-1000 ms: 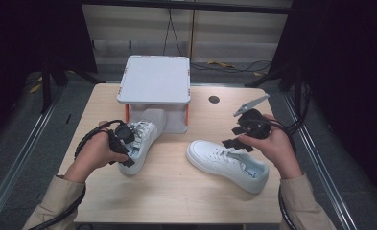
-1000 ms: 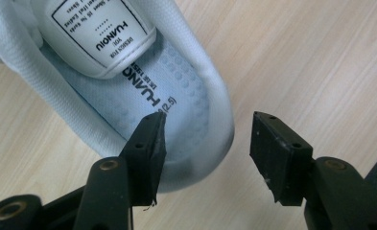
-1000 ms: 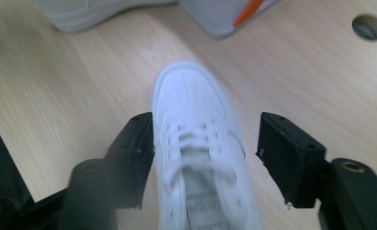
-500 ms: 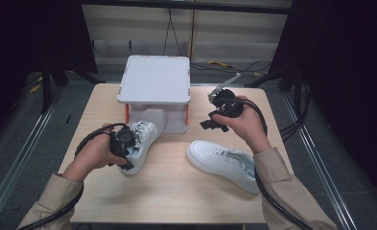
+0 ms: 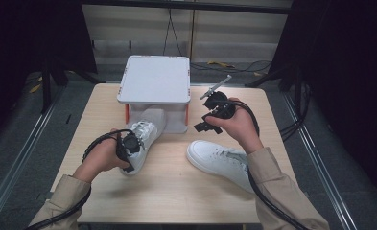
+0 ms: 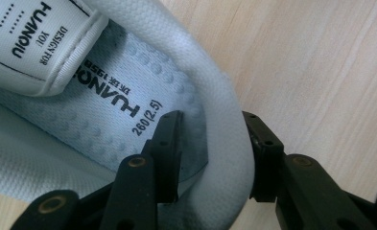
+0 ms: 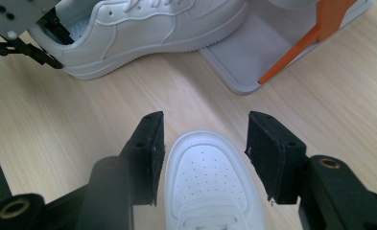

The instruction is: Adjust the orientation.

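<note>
A white sneaker (image 5: pixel 145 134) lies left of centre with its toe under the white shelf box (image 5: pixel 155 79). My left gripper (image 5: pixel 128 146) is shut on this sneaker's heel collar (image 6: pixel 224 110), one jaw inside against the insole and one outside. A second white sneaker (image 5: pixel 219 160) lies to the right, toe pointing left. My right gripper (image 5: pixel 207 120) hangs open above the table between the box and the second sneaker. In the right gripper view the open gripper (image 7: pixel 203 143) frames that sneaker's toe (image 7: pixel 207 182) lower down, apart from it.
The box stands at the table's back centre on orange posts (image 7: pixel 315 33) over a grey base plate (image 7: pixel 267 57). Bare wooden tabletop (image 5: pixel 176 187) stretches in front of the sneakers. Cables trail from both grippers across the forearms.
My right gripper has swung left and away from the person, from beside the right sneaker to a spot near the box's front right corner. The left gripper keeps its hold on the left sneaker.
</note>
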The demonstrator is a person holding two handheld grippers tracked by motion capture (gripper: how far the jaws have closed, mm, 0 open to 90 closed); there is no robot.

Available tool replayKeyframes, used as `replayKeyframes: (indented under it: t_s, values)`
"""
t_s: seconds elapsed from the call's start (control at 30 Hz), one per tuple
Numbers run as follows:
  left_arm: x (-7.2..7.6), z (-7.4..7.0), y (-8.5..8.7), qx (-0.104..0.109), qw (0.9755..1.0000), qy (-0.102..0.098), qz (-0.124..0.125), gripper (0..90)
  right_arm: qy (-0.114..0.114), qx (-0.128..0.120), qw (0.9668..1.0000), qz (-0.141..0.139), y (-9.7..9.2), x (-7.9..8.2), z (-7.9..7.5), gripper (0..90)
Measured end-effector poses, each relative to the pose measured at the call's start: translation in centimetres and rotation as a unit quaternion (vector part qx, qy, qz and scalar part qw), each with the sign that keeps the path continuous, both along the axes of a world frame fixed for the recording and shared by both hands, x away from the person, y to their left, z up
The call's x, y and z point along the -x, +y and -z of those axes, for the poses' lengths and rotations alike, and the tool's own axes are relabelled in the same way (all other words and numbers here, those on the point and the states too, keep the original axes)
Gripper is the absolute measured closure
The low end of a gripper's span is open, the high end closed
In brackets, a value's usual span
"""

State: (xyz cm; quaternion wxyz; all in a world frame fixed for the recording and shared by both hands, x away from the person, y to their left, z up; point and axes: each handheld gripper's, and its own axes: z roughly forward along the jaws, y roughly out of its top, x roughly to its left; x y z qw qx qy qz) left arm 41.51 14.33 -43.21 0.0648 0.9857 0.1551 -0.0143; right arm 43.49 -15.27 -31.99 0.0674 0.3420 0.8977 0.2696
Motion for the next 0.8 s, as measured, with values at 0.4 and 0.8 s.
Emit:
replayKeyframes:
  t_s: [0.4,0.8]
  values:
    - [1.2,-1.0,-1.4,0.011,0.9998,-0.015,0.010,76.2,0.017,0.002,0.9998,0.004,-0.5,-0.3,1.3,47.9]
    - [-0.7,-4.0,-2.6,0.048,0.9975,-0.051,-0.001,73.7,0.015,0.001,0.9999,-0.004,-0.8,-0.1,0.9,48.2]
